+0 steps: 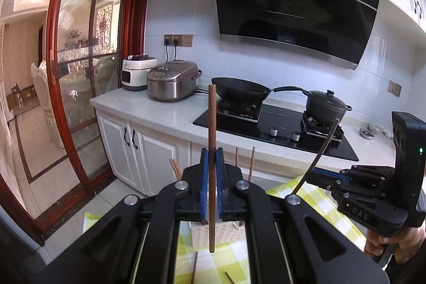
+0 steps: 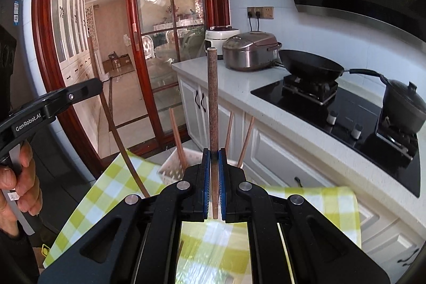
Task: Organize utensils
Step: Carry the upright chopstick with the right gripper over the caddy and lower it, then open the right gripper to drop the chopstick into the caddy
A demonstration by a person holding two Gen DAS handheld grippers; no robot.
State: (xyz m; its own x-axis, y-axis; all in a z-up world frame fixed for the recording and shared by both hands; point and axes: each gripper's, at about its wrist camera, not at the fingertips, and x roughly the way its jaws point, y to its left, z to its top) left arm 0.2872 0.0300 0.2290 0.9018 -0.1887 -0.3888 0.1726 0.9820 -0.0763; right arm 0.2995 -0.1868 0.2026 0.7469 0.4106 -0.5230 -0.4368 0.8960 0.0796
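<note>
I see one bench (image 2: 87, 193) under a yellow check cloth carrying one white basket (image 2: 174, 168) with three chopsticks (image 2: 177, 137) standing in it. My left tool (image 1: 212, 164) and right tool (image 2: 213, 164) each pinch one upright chopstick. Only the left view shows two more loose chopsticks (image 1: 194, 268) on the cloth.

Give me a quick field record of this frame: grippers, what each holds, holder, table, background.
left gripper: shut on a brown chopstick, held upright
right gripper: shut on a second chopstick, upright
holder: white perforated basket beyond the fingers, several chopsticks already standing in it
table: yellow-green checked cloth; loose chopsticks lying on it
background: wok and lidded pot on the hob; two rice cookers on the counter
</note>
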